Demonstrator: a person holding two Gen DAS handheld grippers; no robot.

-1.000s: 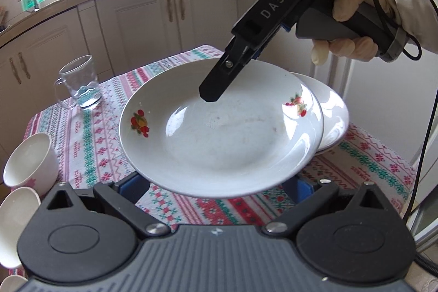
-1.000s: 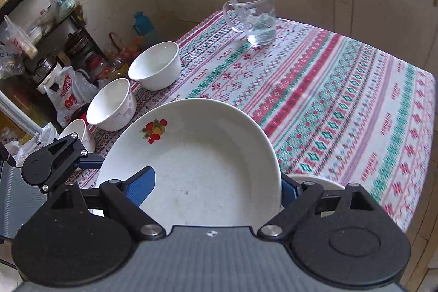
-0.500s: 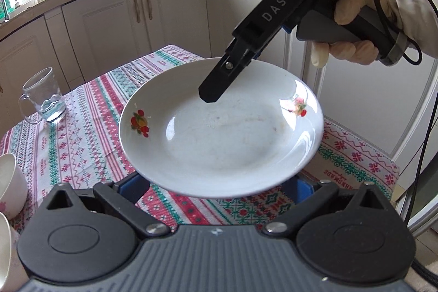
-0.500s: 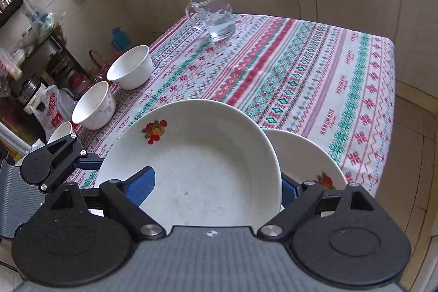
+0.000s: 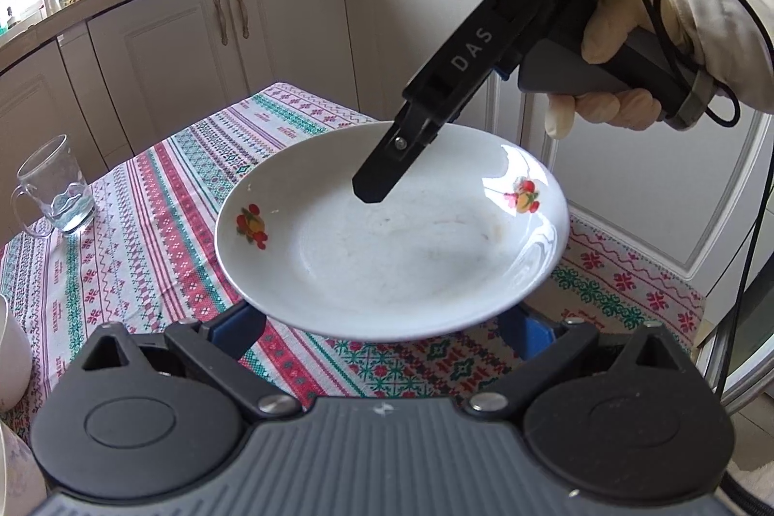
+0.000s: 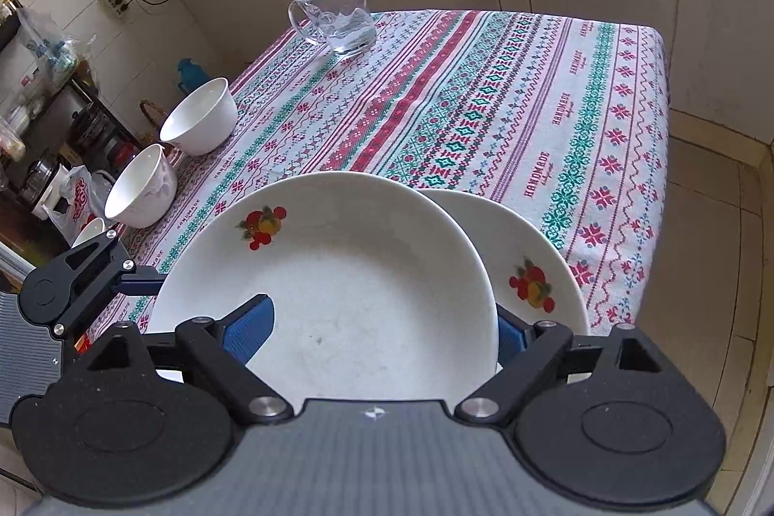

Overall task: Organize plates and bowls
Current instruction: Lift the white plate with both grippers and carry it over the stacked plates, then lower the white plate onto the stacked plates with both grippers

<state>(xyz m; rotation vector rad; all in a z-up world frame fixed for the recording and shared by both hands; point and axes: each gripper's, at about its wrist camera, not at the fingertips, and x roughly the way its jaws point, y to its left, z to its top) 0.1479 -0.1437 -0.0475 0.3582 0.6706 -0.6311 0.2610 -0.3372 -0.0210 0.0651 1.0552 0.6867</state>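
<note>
Fingers [image 6: 251, 322] of the right gripper [image 6: 382, 325] stand wide apart. One blue pad lies over the plate [image 6: 338, 284], the other sits behind its rim. This reads as a clamp across the tilted near edge. The left gripper [image 5: 382, 322] has its fingers [image 5: 237, 325] spread beneath the plate's opposite edge. Their tips are hidden, so whether they bear its weight cannot be told. A gloved hand [image 5: 624, 47] works the right tool.

The plate is held in the air above the near right corner of the table [image 6: 483, 90], partly over a second plate [image 6: 532, 274] that lies there.

Assessment: glazed ceramic, stiff, fairly heavy, slick and breakable. The rim is the only sound place to hold, pad above and pad below. A one-sided grip would let it pivot, so support from the far side is prudent. It should be set down level to avoid chipping.

Two bowls [image 6: 198, 124] stand along the left edge. A mug [image 6: 338, 13] with a little water stands near the far edge.
</note>
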